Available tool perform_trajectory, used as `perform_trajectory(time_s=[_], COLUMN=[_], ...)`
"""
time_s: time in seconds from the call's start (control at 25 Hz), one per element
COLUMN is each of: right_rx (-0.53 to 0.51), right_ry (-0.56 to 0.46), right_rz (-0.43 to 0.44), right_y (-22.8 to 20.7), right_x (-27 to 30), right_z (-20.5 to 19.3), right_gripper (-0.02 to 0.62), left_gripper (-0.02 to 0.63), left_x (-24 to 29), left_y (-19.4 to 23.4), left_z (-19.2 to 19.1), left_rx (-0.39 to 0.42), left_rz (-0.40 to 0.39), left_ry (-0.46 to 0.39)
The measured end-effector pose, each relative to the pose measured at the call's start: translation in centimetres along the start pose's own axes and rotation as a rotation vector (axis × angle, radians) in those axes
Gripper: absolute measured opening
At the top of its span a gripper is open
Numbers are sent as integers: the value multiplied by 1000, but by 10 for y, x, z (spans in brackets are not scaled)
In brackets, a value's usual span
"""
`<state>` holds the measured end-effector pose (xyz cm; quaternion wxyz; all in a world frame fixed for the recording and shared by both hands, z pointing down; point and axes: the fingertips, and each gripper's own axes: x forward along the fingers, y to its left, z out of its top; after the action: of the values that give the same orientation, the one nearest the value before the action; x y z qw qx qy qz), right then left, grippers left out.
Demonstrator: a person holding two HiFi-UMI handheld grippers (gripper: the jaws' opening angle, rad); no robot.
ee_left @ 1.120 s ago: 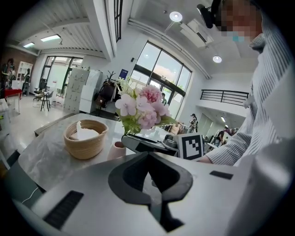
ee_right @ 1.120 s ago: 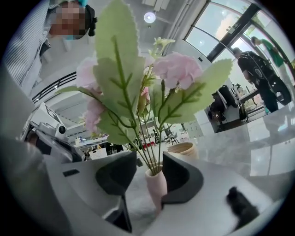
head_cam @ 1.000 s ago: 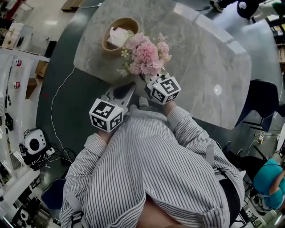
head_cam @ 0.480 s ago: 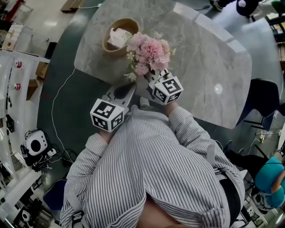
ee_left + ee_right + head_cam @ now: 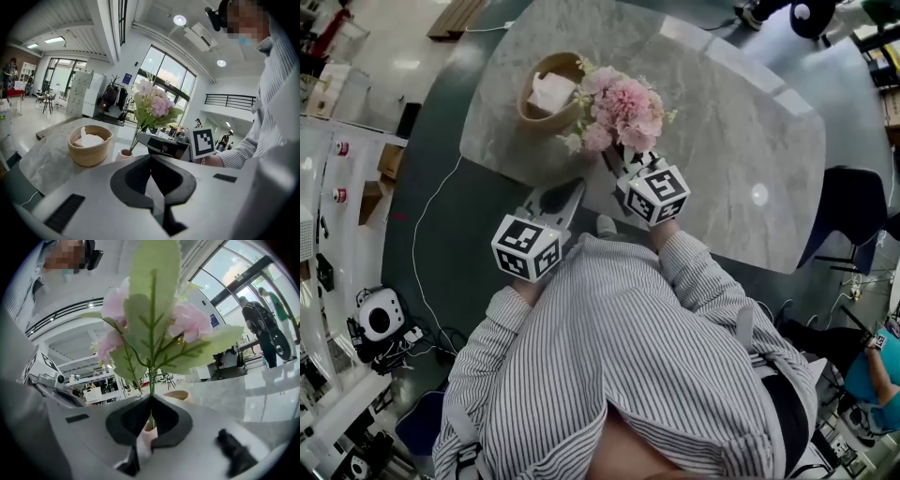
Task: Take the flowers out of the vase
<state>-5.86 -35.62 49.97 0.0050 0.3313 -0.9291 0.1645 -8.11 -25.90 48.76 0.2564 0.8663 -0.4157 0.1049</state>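
The desk (image 5: pixel 750 122) spreads beneath and ahead of both tools. The flowers (image 5: pixel 623 108) stand just above and ahead of the right hand-held gripper (image 5: pixel 151 404). Their stem (image 5: pixel 151 380) runs down into the small pink vase (image 5: pixel 124 153) right under its tips. The lift probably wants to go straight up along the stem, slowly, so the light vase neither tips nor rides along. The left hand-held gripper (image 5: pixel 151 161) is clenched on nothing and could steady the vase. The right jaws have just been closing and now pinch the stem.
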Motion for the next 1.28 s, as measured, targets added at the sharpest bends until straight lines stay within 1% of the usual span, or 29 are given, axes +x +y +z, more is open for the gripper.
perform_trajectory(time_s=[0.2, 0.4, 0.72, 0.84, 1.16, 1.28], right_rx=[9, -16, -38, -50, -59, -61], right_ry=[-23, -35, -42, -22, 20, 35], right_rz=[-6, 1, 22, 21, 42, 52], right_y=[1, 8, 26, 33, 52, 62], right_x=[-3, -5, -12, -16, -30, -35], right_z=[19, 40, 74, 84, 123, 135], right_gripper=[20, 20, 20, 20, 20, 20], left_gripper=[11, 11, 11, 11, 11, 11], left_x=[-5, -11, -18, -24, -41, -48], left_y=[7, 15, 24, 23, 8, -2], left_z=[16, 32, 58, 69, 115, 134], left_rx=[9, 20, 65, 132, 310, 339], left_rz=[19, 40, 61, 73, 70, 45], left_ry=[-41, -95, -165, -177, -254, -298])
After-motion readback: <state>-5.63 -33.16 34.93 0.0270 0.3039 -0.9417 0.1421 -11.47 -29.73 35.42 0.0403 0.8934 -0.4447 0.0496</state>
